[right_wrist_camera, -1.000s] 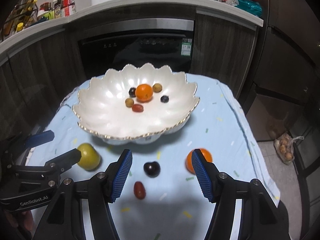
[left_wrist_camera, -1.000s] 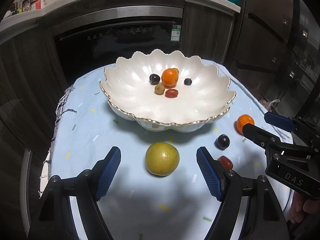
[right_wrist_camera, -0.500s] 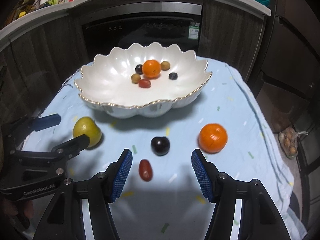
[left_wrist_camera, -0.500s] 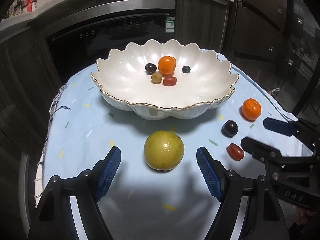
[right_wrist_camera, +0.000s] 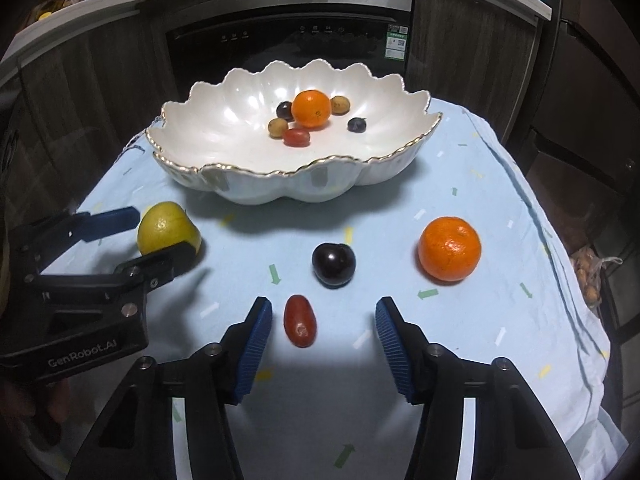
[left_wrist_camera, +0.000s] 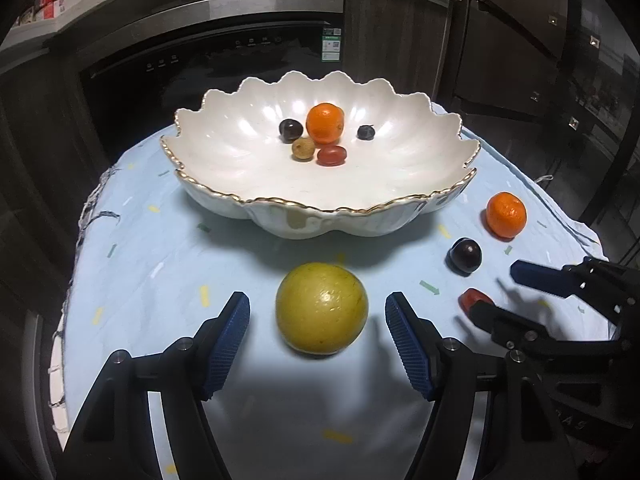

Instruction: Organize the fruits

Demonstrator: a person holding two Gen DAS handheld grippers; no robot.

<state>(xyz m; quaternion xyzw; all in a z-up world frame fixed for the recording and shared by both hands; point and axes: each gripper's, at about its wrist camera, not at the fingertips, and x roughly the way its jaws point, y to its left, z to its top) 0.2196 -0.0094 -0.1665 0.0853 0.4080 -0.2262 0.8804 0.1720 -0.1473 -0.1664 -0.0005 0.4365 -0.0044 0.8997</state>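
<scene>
**Both grippers parked over fruit, nothing grabbed**

The left gripper (left_wrist_camera: 318, 334) has its fingers spread wide on either side of the yellow-green round fruit (left_wrist_camera: 322, 308) (guava or pale citrus, hard to say), pads not touching it. The right gripper (right_wrist_camera: 324, 334) is also spread apart, with the red grape tomato (right_wrist_camera: 300, 321) lying between its blue pads (right_wrist_camera: 256, 340), closer to the left one. Just beyond it sit a dark plum (right_wrist_camera: 333, 265) and, off to the right, a loose mandarin (right_wrist_camera: 449, 249), all on the light blue tablecloth (right_wrist_camera: 480, 184). The scalloped white bowl (right_wrist_camera: 224, 136) with the gold rim sits further back and holds another mandarin (right_wrist_camera: 311, 109) plus a few small fruits clustered in the middle.
</scene>
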